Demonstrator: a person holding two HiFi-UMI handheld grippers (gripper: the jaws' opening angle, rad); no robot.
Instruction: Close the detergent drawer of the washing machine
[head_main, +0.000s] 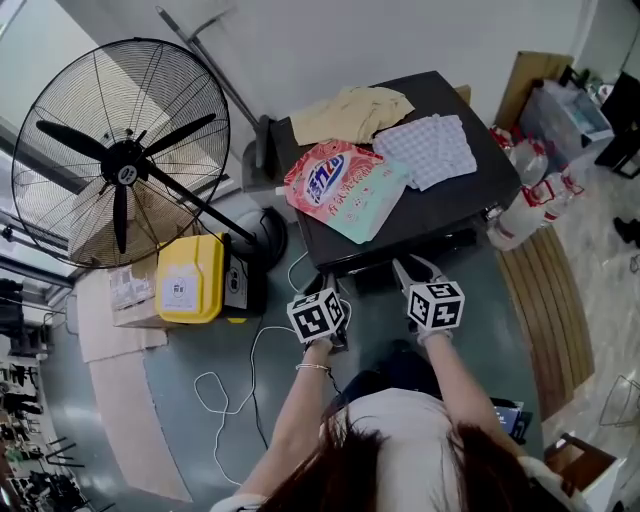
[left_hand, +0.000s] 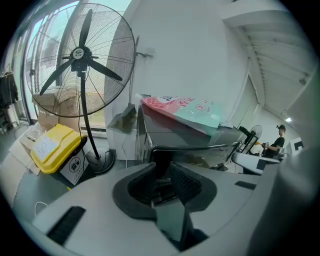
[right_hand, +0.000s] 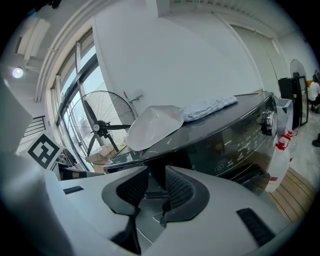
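The dark washing machine (head_main: 465, 195) stands ahead of me, its control panel (right_hand: 250, 142) in the right gripper view. A dark part that I take for the detergent drawer (head_main: 372, 276) juts from the top of the front, between the two grippers. My left gripper (head_main: 325, 290) is at the machine's front left corner. Its jaws (left_hand: 161, 177) stand apart with the dark drawer front showing in the gap; no pad presses on it. My right gripper (head_main: 415, 268) is just to its right. It (right_hand: 156, 187) is open too, aimed under the top edge.
On the machine's top lie a pink and green detergent bag (head_main: 340, 185), a yellow cloth (head_main: 355, 112) and a checked cloth (head_main: 430, 148). A big standing fan (head_main: 120, 160) and a yellow box (head_main: 190, 278) are to the left, white bottles (head_main: 525, 205) to the right. A white cable (head_main: 230, 390) runs over the floor.
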